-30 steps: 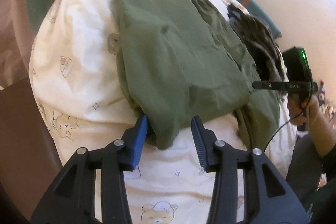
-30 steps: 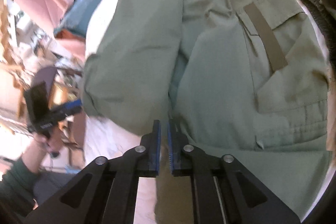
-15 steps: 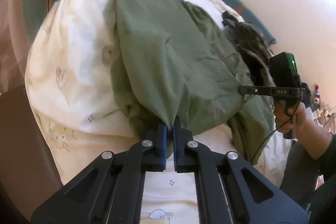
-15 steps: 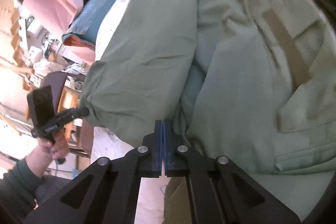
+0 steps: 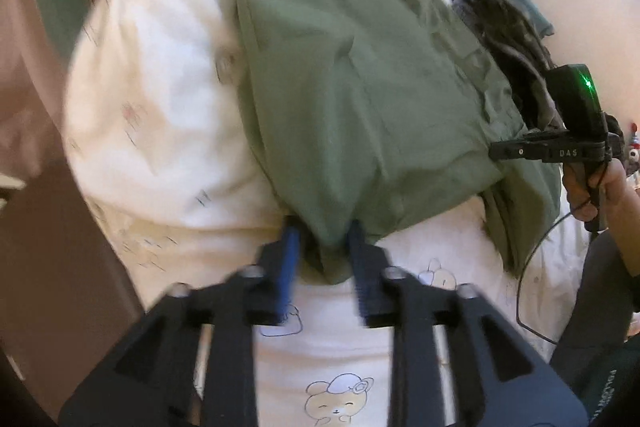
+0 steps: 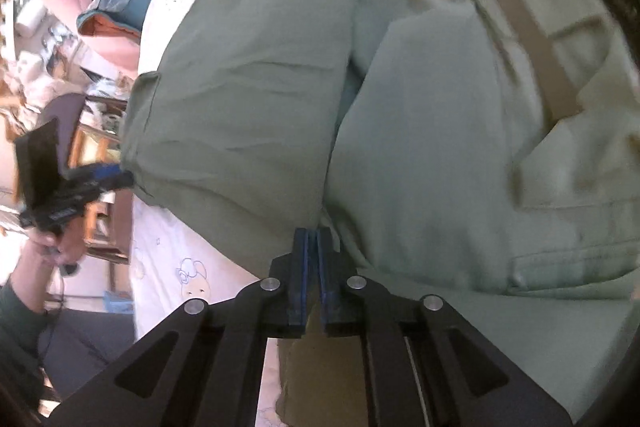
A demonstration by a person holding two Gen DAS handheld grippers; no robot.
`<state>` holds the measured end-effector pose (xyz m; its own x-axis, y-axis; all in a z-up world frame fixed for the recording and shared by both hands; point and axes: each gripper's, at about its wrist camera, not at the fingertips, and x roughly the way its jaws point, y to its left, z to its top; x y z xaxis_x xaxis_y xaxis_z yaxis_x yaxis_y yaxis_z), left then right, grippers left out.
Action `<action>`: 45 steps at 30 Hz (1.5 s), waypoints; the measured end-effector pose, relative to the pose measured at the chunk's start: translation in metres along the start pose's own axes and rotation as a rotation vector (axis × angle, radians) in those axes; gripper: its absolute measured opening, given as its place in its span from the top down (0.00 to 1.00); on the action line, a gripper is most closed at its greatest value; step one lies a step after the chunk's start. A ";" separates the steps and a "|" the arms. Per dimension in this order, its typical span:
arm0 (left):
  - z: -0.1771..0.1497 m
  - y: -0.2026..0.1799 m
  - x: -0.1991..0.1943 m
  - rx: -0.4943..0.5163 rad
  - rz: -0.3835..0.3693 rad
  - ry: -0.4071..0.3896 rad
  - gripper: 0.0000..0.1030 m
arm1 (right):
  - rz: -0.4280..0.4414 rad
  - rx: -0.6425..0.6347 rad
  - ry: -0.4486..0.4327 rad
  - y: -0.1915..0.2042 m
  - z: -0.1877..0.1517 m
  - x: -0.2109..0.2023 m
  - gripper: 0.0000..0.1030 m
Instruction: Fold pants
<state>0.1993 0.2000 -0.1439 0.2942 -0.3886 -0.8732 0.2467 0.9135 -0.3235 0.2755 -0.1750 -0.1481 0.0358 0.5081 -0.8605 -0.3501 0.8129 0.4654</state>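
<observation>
One claw (image 5: 323, 231) parted, other (image 6: 313, 233) pinching pants (image 6: 420, 147)

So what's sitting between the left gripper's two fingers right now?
A bunched corner of the green pants, lying between the open left gripper, seen in the left wrist view.

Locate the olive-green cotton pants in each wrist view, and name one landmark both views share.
Left wrist view: olive-green cotton pants fill the centre, above the left claw.
Right wrist view: they fill the centre and right.
Shared landmark: the white bear-print bedsheet.
</observation>
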 end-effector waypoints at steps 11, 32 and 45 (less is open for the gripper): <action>0.028 -0.028 0.027 -0.032 0.126 -0.073 0.44 | 0.022 -0.020 -0.099 0.009 0.012 0.021 0.93; -0.003 -0.172 0.005 -0.110 0.115 -0.126 0.25 | -0.170 0.194 -0.274 -0.061 -0.090 -0.159 0.70; -0.092 -0.250 0.096 -0.218 -0.049 0.112 0.37 | -0.138 0.494 0.084 -0.124 -0.171 -0.099 0.51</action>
<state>0.0806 -0.0550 -0.1804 0.1796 -0.4281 -0.8857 0.0497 0.9031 -0.4265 0.1556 -0.3741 -0.1561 -0.0320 0.3787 -0.9249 0.1372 0.9183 0.3713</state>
